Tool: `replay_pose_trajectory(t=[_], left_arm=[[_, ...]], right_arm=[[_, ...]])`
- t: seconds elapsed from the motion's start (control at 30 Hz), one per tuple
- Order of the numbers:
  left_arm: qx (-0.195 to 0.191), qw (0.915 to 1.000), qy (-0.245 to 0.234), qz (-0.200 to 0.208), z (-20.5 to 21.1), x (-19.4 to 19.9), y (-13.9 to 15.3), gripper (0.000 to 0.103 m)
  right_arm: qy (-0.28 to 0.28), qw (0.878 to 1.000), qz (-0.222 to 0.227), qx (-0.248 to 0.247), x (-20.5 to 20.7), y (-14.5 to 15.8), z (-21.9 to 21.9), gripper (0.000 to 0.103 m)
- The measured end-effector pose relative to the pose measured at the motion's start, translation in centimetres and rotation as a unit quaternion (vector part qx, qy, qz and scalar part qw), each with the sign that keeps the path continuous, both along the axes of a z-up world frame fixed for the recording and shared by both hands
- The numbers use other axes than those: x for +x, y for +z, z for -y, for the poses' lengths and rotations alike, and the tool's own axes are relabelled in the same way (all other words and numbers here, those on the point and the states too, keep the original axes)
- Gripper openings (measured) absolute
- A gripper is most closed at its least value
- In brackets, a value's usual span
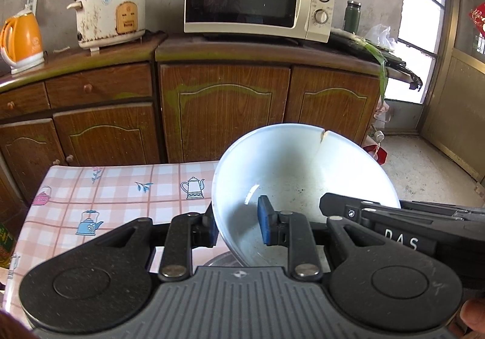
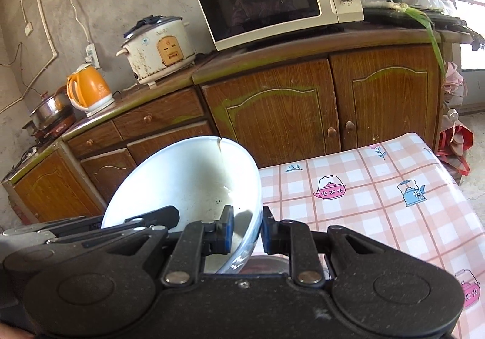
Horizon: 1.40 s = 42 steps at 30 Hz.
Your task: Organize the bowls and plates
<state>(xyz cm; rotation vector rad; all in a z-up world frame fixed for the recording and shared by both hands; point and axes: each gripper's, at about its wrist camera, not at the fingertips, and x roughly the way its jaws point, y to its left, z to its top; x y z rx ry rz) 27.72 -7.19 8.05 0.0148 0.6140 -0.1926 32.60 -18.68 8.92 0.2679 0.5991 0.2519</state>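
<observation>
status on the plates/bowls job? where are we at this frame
Done: nothing I can confirm; no sorted stack shows. In hand: the white bowl, cracked at its rim, is gripped on opposite sides by the left gripper and right gripper, tilted above the checked tablecloth. Left: setting it down. Something metallic sits under it, only partly visible, maybe another dish.
</observation>
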Motion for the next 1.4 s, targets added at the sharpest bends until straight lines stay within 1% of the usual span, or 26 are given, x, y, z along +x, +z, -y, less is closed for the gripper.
replay_pose_trajectory(t=[0.2,0.53,1.0,1.4], left_arm=[[0.003,0.9999,0.005,0.010,-0.2,-2.5,0.6,0.026],[0.006,0.9996,0.011,0.026,-0.9,-6.1,1.4,0.026],[0.010,0.9988,0.018,0.044,-1.5,-9.9,2.4,0.026],[0.011,0.9984,0.020,0.052,-1.5,-12.3,2.1,0.026]], right_arm=[[0.001,1.000,0.008,-0.002,-3.0,0.9,-0.5,0.025],[0.003,1.000,0.020,-0.002,-6.8,2.2,-1.2,0.025],[0.007,0.999,0.036,0.000,-10.7,3.4,-2.0,0.025],[0.009,0.999,0.046,-0.005,-13.5,3.4,-2.1,0.025]])
